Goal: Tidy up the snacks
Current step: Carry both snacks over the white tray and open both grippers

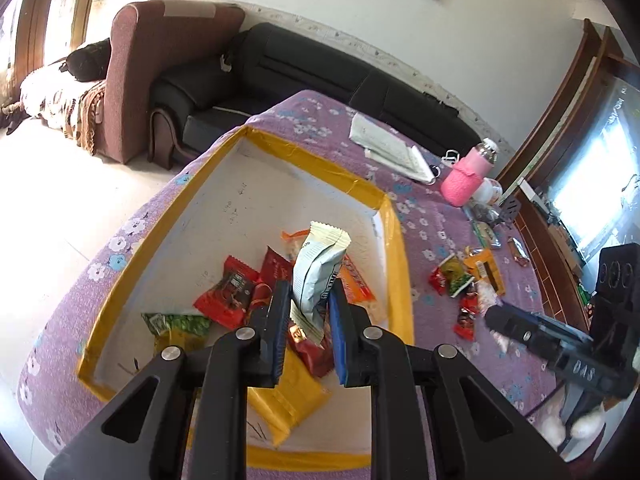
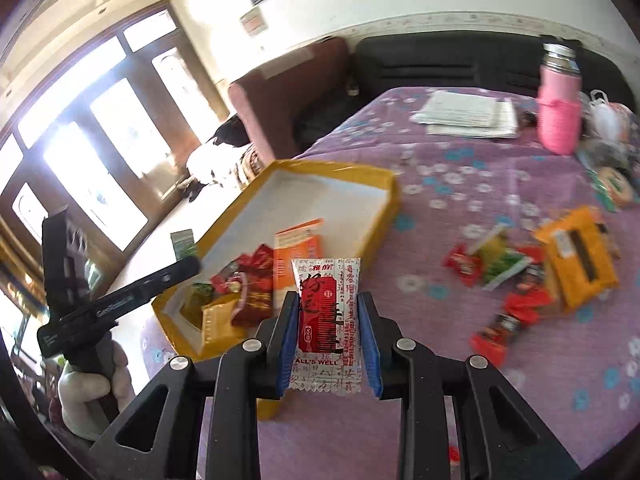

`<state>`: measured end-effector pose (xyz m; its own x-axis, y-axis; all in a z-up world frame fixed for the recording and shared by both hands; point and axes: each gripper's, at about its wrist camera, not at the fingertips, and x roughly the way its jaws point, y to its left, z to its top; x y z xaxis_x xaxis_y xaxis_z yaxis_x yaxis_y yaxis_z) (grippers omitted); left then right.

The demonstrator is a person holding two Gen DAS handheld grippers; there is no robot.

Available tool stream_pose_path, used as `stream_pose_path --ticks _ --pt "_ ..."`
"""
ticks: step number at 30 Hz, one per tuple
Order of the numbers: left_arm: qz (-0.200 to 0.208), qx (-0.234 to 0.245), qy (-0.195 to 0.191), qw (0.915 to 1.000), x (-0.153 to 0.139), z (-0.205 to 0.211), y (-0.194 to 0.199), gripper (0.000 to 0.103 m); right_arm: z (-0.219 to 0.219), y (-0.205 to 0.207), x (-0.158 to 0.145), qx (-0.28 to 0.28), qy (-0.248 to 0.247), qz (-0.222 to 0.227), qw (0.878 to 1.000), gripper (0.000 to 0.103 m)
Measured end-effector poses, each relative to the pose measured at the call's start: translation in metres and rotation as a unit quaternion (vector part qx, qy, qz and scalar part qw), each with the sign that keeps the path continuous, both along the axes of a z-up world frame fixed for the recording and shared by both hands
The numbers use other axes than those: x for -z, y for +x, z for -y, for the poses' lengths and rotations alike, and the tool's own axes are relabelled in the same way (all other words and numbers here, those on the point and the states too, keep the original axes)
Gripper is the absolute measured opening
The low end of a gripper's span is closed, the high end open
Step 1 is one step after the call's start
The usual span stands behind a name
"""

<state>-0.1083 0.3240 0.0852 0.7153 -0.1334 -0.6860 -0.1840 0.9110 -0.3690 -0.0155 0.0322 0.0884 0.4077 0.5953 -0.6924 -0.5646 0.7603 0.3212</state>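
Purple floral tablecloth (image 1: 340,128), one yellow-rimmed box (image 1: 394,248), left gripper (image 1: 310,300) clenching one pale-blue packet (image 1: 318,276), right gripper (image 2: 328,336) clenching one red-white packet (image 2: 328,312)

Glossy plastic snack wrappers (image 1: 464,280) lie on a matt printed cloth (image 1: 432,216); the tray (image 1: 396,248) is matt card edged with shiny yellow tape.

My left claw (image 1: 310,304) and right claw (image 2: 329,320) look alike: black angular arms with triangular cut-outs, round silver pivot screws, and ribbed blue pads (image 2: 370,344) lining the fingers. White lettering runs along each black body. I wear a white fuzzy glove (image 2: 86,396) on the handle.
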Motion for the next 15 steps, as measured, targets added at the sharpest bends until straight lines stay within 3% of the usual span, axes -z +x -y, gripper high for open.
stream_pose_path --ticks 7,15 --pt "-0.04 -0.02 -0.014 0.9989 0.015 -0.027 0.032 0.016 -0.078 0.013 0.03 -0.037 -0.026 -0.027 0.999 0.029" --pt "-0.052 -0.024 -0.017 0.9982 0.023 -0.039 0.041 0.017 -0.114 0.031 0.052 -0.047 -0.046 -0.041 0.997 0.029"
